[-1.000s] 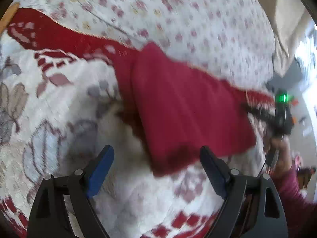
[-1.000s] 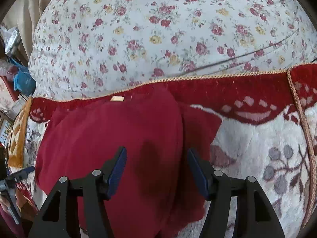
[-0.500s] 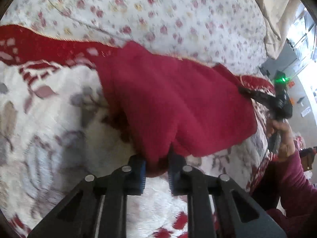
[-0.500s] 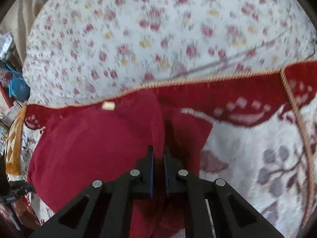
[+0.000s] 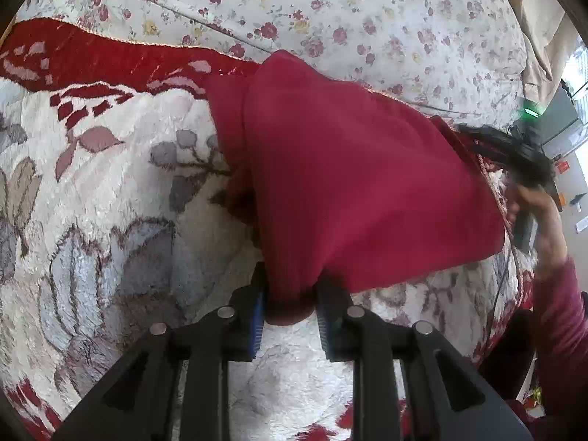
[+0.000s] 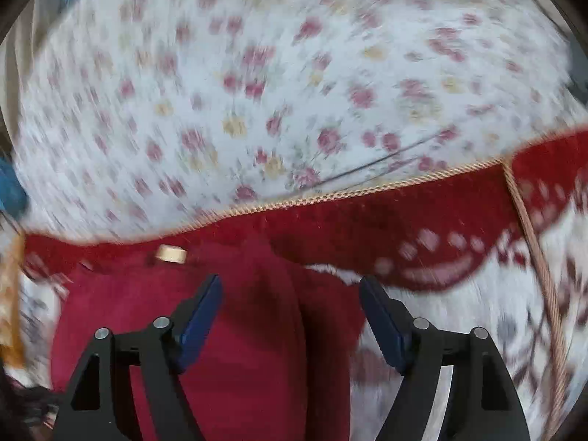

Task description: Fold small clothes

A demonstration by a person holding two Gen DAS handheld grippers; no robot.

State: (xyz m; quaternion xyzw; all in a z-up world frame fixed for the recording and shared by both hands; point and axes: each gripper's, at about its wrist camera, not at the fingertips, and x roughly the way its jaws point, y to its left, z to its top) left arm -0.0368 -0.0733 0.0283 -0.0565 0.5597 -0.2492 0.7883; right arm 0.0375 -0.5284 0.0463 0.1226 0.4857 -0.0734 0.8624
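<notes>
A plush white blanket (image 5: 121,220) with grey and mauve leaf motifs covers the near surface; its deep red border (image 5: 110,62) is edged with gold cord (image 6: 367,189). Beyond the cord lies a white floral sheet (image 5: 330,11) printed with small pink and yellow roses. Beige fabric (image 5: 540,29) at upper right.

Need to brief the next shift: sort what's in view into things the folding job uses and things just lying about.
Part of the job:
- red garment
- left gripper, fingers opening, a fold of cloth still between them
- right gripper, fingers opening, clear of the cloth

Just lying about:
- patterned rug
- floral bedspread
</notes>
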